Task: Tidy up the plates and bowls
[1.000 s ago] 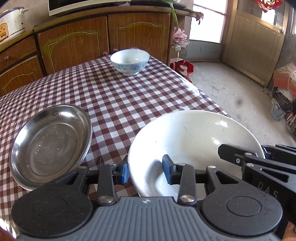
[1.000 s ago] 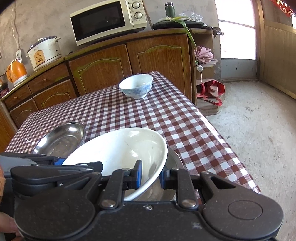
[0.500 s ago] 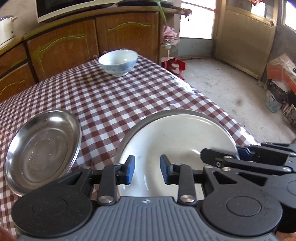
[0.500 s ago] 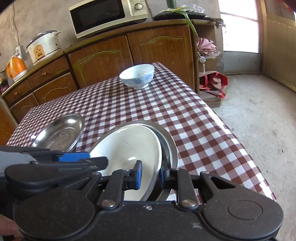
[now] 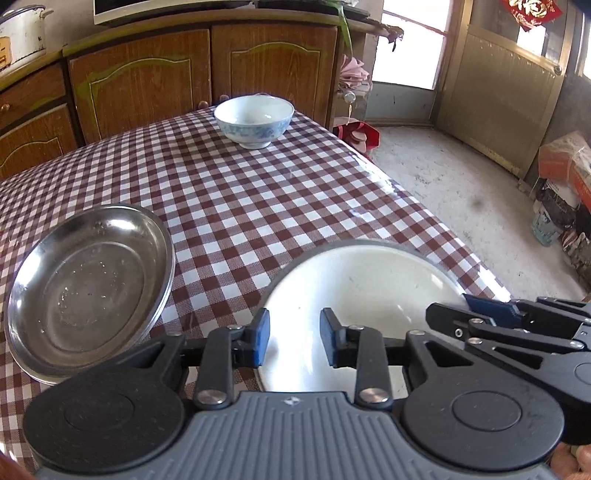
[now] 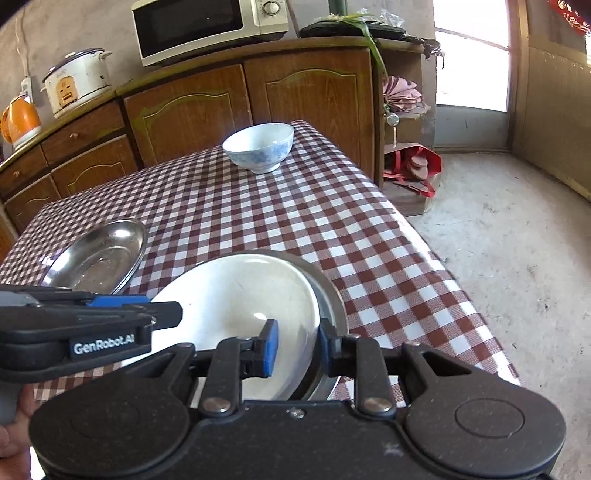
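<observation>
Tongs, right gripper: jaws opening, astride the near rim of the white plate, pads clear. Left gripper: jaws apart, gripping nothing, above that plate. White plate nested in a steel plate. Second steel plate beside, left. Blue-patterned bowl at the far end of the checked table.

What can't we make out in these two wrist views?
1. White plate, near rim: left wrist view, hidden behind the left gripper body.
2. Steel plate beneath it: both views, only a rim sliver shows past the white plate.
3. Right gripper, jaws opening astride both rims: pad contact unclear, right wrist view.
4. Rice cooker: cut off by the left wrist view's top-left edge.
</observation>
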Action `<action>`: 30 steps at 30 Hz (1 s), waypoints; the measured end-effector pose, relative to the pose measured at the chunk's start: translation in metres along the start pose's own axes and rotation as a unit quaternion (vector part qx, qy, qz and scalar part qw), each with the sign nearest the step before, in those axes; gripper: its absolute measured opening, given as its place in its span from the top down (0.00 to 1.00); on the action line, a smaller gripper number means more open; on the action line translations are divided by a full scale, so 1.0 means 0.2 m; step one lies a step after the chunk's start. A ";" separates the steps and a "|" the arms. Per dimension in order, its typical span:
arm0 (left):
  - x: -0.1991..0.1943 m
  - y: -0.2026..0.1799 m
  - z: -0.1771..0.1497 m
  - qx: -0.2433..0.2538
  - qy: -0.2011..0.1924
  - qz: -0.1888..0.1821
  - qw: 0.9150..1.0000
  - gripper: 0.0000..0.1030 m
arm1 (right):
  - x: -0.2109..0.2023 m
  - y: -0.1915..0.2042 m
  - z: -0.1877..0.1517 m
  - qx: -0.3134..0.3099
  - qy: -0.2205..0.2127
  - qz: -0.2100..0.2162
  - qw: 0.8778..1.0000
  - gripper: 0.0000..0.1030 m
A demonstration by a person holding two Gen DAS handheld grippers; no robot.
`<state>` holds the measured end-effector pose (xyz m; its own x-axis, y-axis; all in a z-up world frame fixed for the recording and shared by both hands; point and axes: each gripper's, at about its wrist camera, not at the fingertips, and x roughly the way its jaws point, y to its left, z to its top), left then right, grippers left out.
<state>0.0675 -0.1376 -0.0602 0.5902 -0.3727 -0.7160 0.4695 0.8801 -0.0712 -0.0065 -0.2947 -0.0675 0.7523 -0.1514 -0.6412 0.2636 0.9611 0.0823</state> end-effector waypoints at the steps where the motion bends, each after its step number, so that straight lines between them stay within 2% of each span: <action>1: -0.01 0.00 0.00 -0.001 -0.004 -0.001 1.000 0.67 | -0.01 0.00 0.01 -0.002 -0.005 -0.005 1.000 0.64; 2: -0.01 0.00 0.01 -0.003 -0.005 0.000 1.000 0.67 | -0.02 0.00 0.01 -0.005 -0.012 -0.011 1.000 0.61; 7: -0.02 0.03 0.03 -0.016 -0.005 -0.005 1.000 0.67 | -0.05 -0.03 0.04 0.008 -0.025 -0.005 1.000 0.60; 10: -0.04 0.05 0.05 -0.025 -0.007 -0.001 1.000 0.64 | -0.06 -0.02 0.05 0.007 -0.028 0.000 1.000 0.52; 12: -0.05 0.06 0.07 -0.031 -0.010 0.005 0.999 0.53 | -0.07 0.00 0.07 0.003 -0.032 0.005 0.999 0.46; 15: -0.07 0.08 0.09 -0.038 -0.014 0.011 0.999 0.47 | -0.09 0.03 0.10 -0.005 -0.041 0.010 0.999 0.37; 16: -0.08 0.09 0.10 -0.040 -0.015 0.013 0.999 0.45 | -0.10 0.04 0.11 -0.008 -0.045 0.012 0.999 0.36; 18: -0.09 0.10 0.12 -0.045 -0.019 0.021 0.999 0.33 | -0.11 0.05 0.13 -0.011 -0.049 0.016 0.999 0.35; 21: -0.12 0.12 0.15 -0.053 -0.028 0.027 0.998 0.25 | -0.12 0.06 0.17 -0.010 -0.055 0.024 0.998 0.33; 30: -0.19 0.16 0.23 -0.065 -0.054 0.046 0.995 0.13 | -0.16 0.09 0.28 -0.026 -0.078 0.033 0.996 0.29</action>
<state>0.0904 -0.1099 -0.0033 0.6978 -0.3121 -0.6447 0.3258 0.9399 -0.1024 0.0083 -0.2845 -0.0035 0.8526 -0.1185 -0.5090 0.1827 0.9801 0.0779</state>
